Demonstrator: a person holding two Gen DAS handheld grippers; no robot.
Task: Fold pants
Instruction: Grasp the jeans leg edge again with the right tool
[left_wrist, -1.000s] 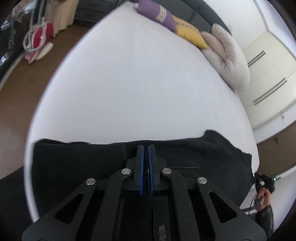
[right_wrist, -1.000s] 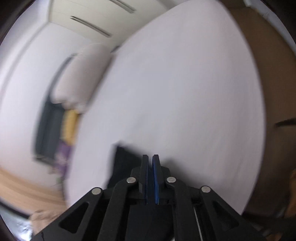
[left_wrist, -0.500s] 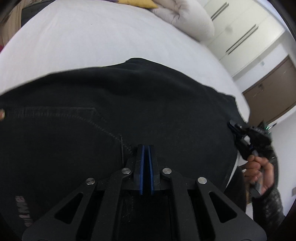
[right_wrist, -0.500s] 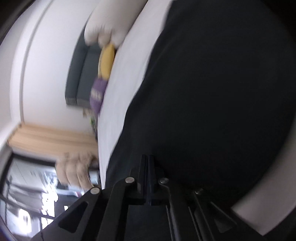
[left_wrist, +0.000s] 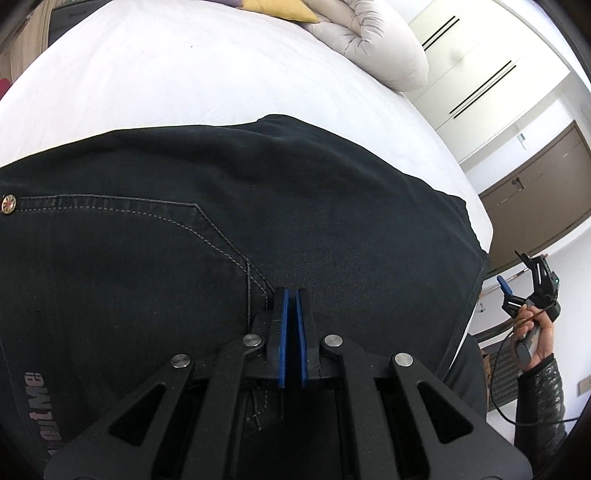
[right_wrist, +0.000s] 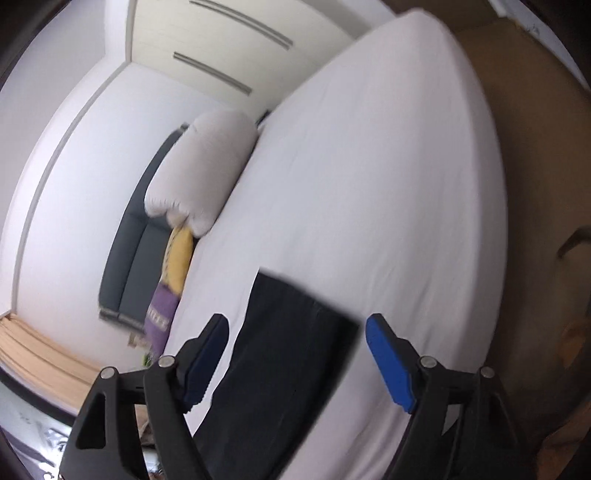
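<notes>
Black jeans (left_wrist: 258, 221) lie spread on the white bed (left_wrist: 184, 74). The left gripper (left_wrist: 291, 295) is clenched on denim near the back pocket; the right gripper (right_wrist: 295, 332), at three o'clock, hangs released. Pulling one-handed could drag the cloth askew.

The left wrist camera sits low and close over the black pants (left_wrist: 258, 206), looking along the left gripper (left_wrist: 291, 299) across the white bed (left_wrist: 184, 74) toward the duvet roll (left_wrist: 373, 40) and wardrobe. The right wrist camera rides higher and farther back, tilted, facing the same headboard end. Both views share the bed, pants, duvet roll and yellow pillow (right_wrist: 179, 258).
</notes>
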